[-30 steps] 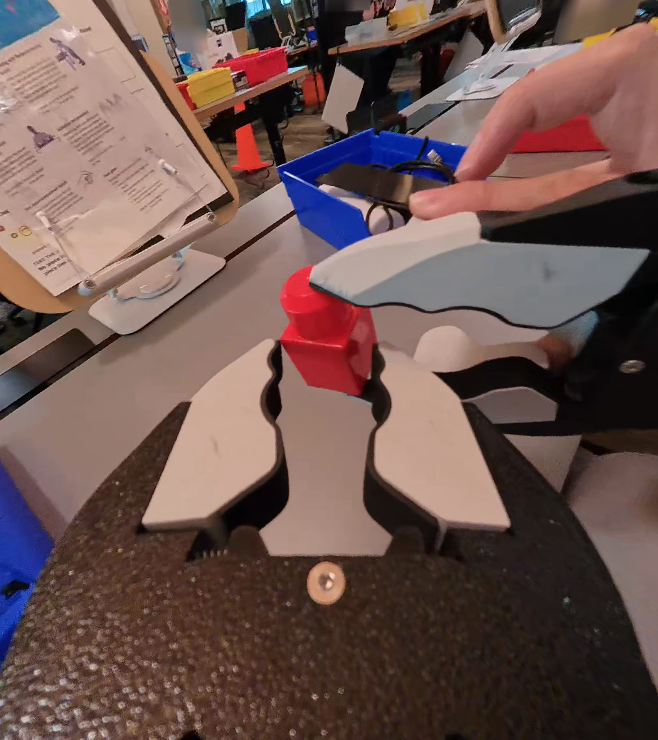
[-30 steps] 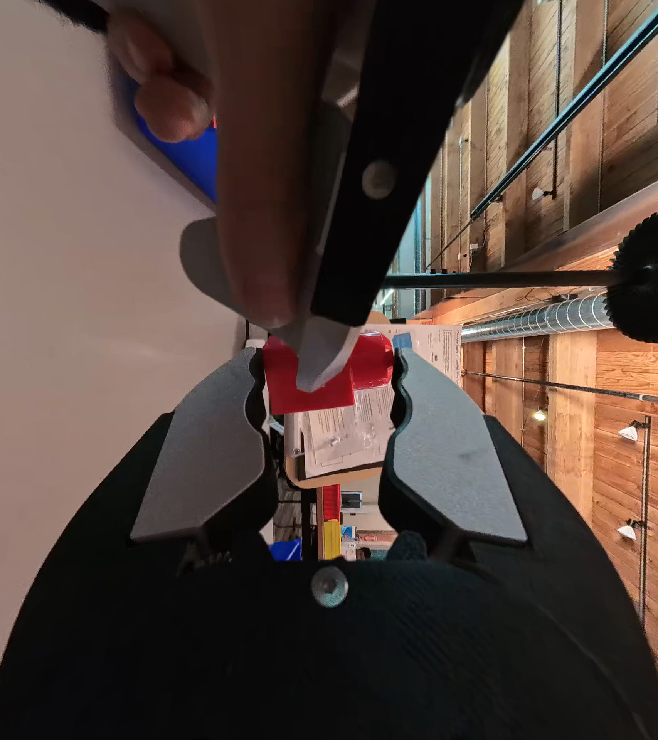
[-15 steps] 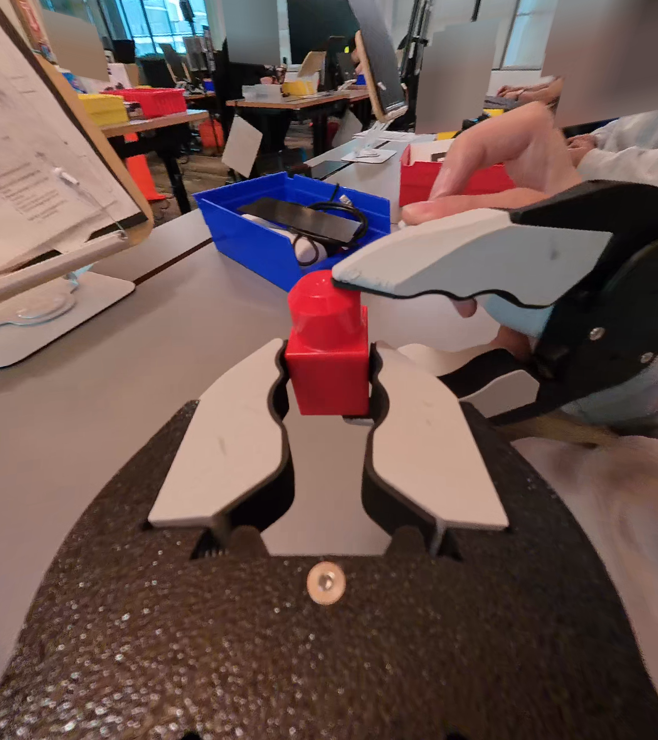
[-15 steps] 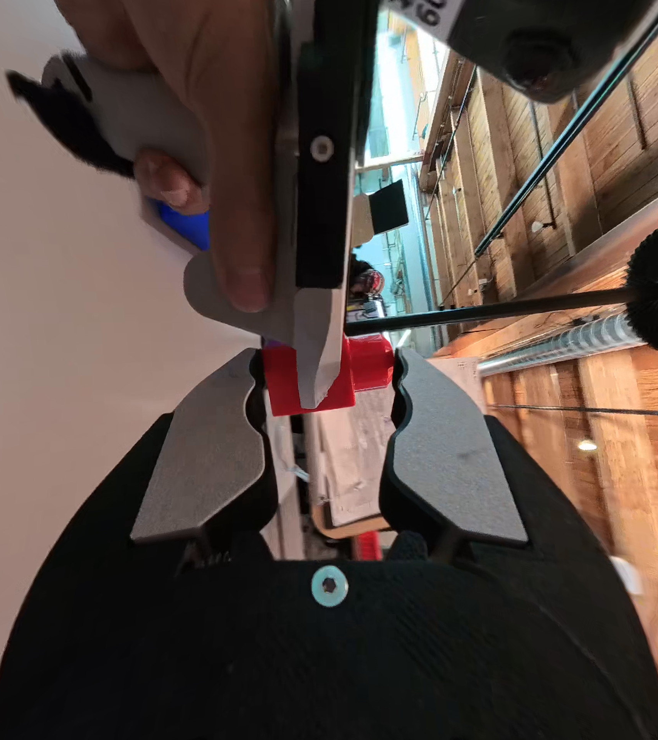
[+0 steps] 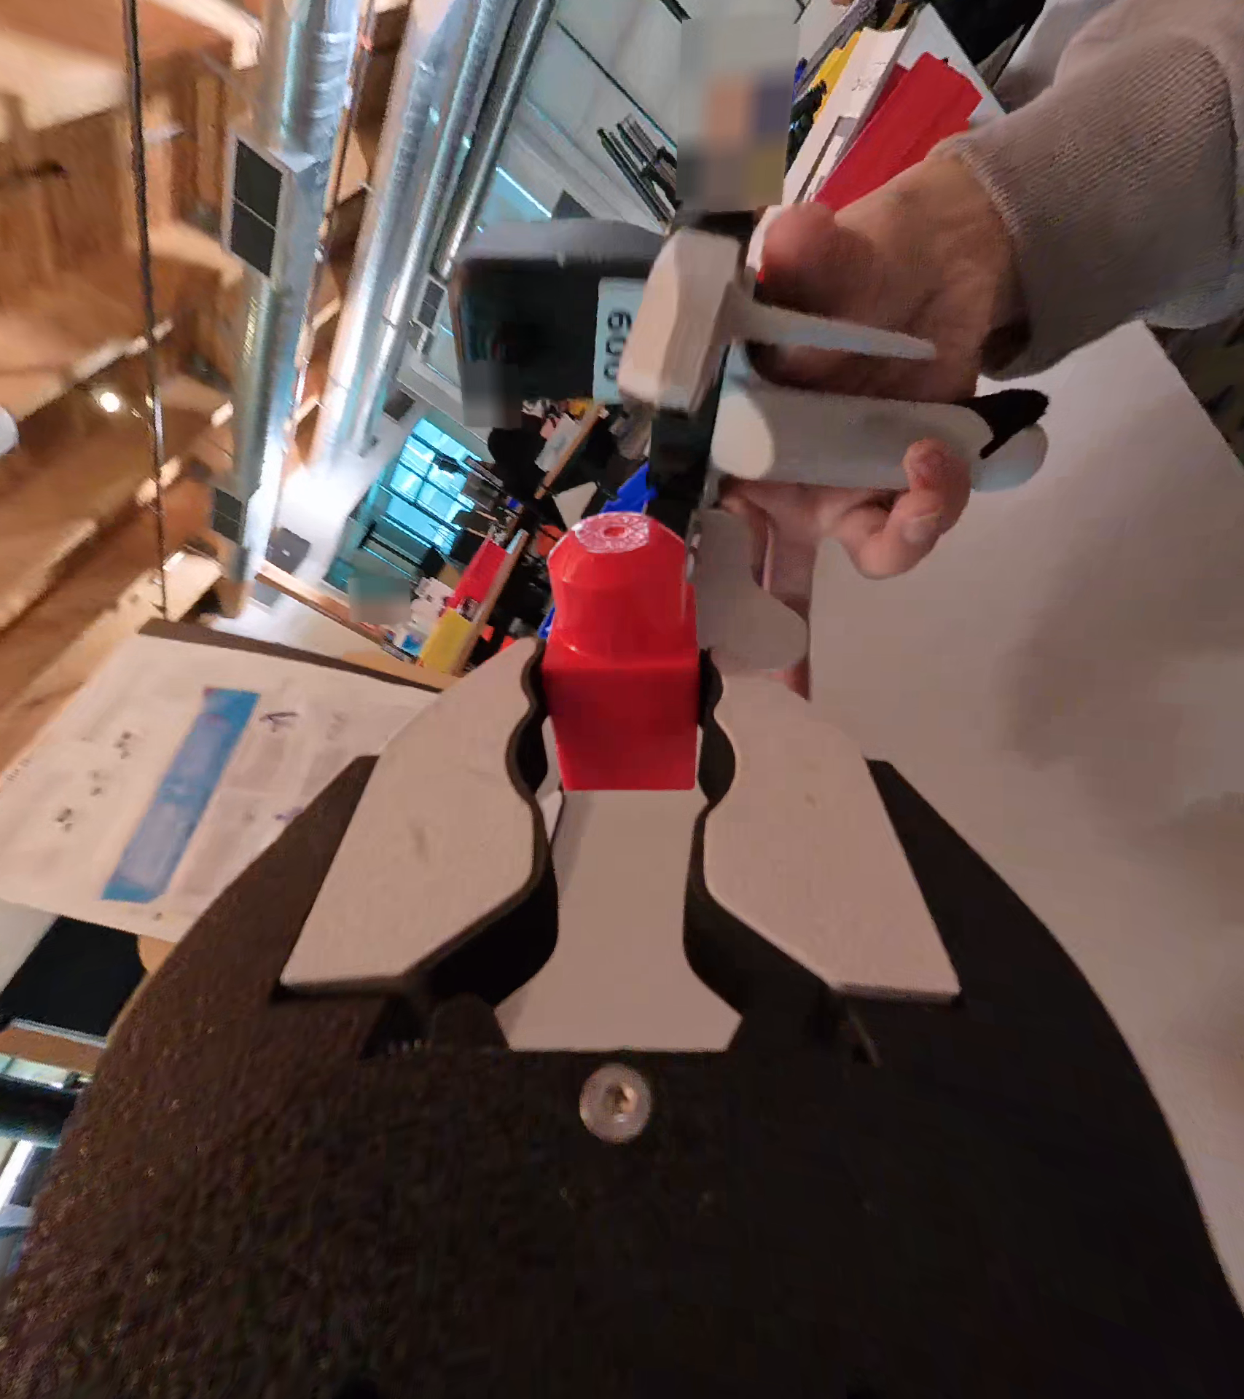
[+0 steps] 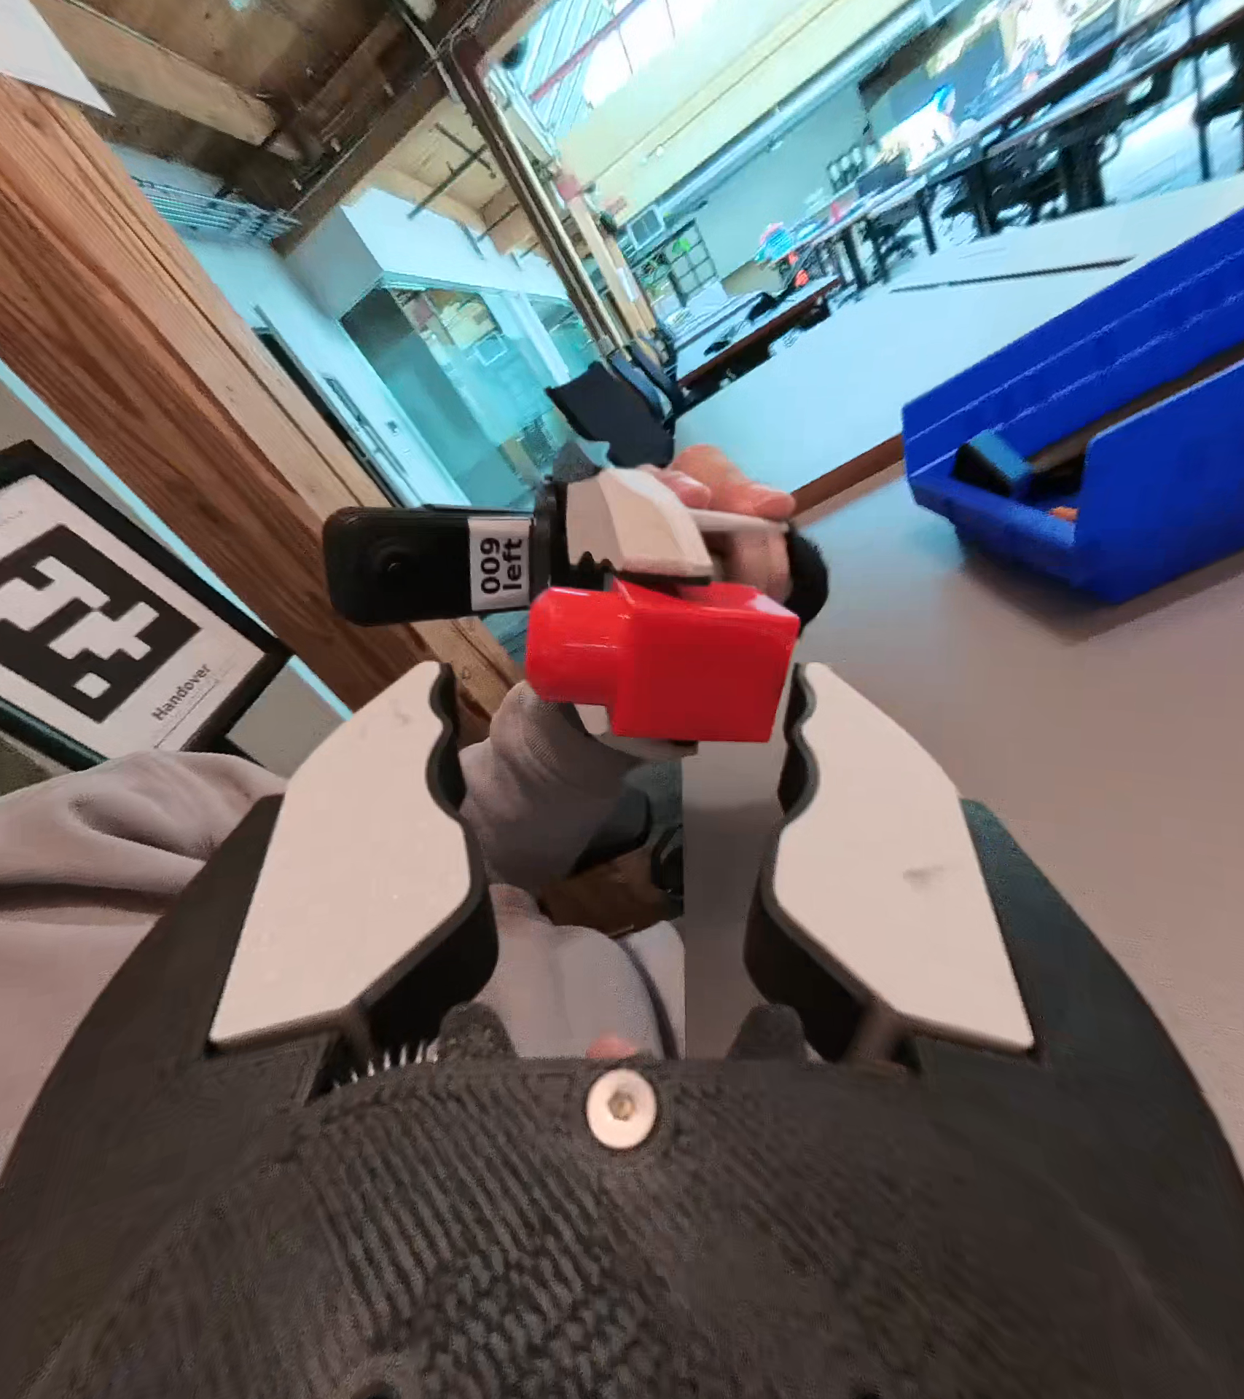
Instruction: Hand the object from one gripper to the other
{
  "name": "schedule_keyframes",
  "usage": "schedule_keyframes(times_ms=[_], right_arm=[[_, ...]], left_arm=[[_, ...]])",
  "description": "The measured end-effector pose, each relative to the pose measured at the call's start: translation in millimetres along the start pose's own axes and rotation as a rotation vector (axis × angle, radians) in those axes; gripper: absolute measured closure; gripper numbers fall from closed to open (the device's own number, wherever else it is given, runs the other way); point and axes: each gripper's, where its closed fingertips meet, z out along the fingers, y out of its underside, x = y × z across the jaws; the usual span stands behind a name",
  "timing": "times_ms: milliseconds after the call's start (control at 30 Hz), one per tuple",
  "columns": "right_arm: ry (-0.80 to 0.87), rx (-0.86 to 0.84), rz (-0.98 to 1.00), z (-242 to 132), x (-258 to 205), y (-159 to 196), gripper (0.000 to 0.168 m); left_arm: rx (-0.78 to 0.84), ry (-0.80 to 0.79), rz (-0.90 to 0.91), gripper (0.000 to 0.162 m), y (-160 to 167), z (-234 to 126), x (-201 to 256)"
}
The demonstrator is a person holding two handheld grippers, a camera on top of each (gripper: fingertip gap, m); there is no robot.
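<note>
Holding the red block [image 5: 622, 704] clamped in our left gripper [image 5: 618, 719] above the table [image 5: 1058, 757], we judge the handover half done. Our right gripper [image 6: 618, 727] is spread wide, the block just beyond its tips. We should centre, then close squarely before releasing.

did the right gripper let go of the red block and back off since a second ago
Yes. The right gripper is now open, its fingers apart from the red block, which the left gripper holds. Earlier its fingers were on the block.
</note>
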Motion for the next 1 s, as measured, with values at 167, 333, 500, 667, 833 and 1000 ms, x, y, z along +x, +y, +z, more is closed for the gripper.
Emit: schedule_keyframes(times_ms=[167,333,500,667,833,1000], right_arm=[[-0.042,0.003,0.034,4,-2,4,0.086],[-0.037,-0.015,-0.015,8,1,9,0.099],[0.316,-0.085,-0.427,-2,35,2,0.099],[0.836,-0.230,-1.104,-36,55,-30,0.099],[1.157,-0.610,-1.704,-43,62,-31,0.099],[1.183,-0.829,-1.875,-30,71,-13,0.099]], left_arm=[[0.029,0.035,0.039,0.126,-4,2,9],[0.011,0.043,0.041,0.126,-4,2,11],[-0.049,0.051,-0.154,0.113,9,3,8],[-0.138,0.079,-0.480,0.097,26,2,4],[-0.228,0.002,-0.844,0.102,31,15,-2],[-0.236,0.018,-0.945,0.108,27,27,8]])
